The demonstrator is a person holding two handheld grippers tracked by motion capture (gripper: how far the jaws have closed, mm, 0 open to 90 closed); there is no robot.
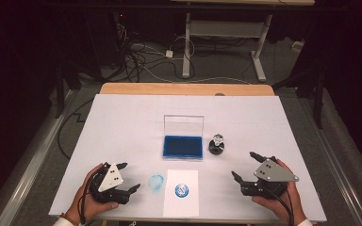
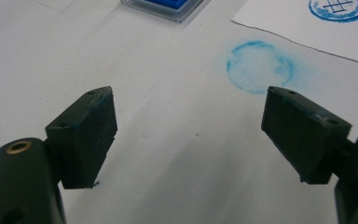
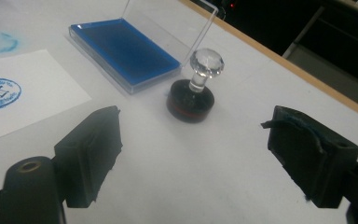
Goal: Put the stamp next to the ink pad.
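Both claws [image 1: 122, 178] [image 1: 245, 165] agape, round glass-knobbed stamp [image 3: 193, 91] w/ black base, flat blue inkpad [image 3: 123, 51]

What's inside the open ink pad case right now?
The ink pad case holds a flat blue pad filling its tray, with nothing lying on it. Its clear lid stands upright at the back. The stamp stands beside it, outside, hiding its own printing face.

Cables [image 1: 136, 61] and desk legs [image 1: 186, 47] behind.

ink pad [image 1: 182, 146]: mid surface [image 1: 122, 122], lid up behind it
stamp [image 1: 216, 144]: just right of pad
paper [image 1: 181, 193]: front edge, before pad
ink ring [image 1: 156, 181]: on surface, just left of paper
left gripper [image 1: 125, 180]: front left
right gripper [image 1: 243, 165]: front right
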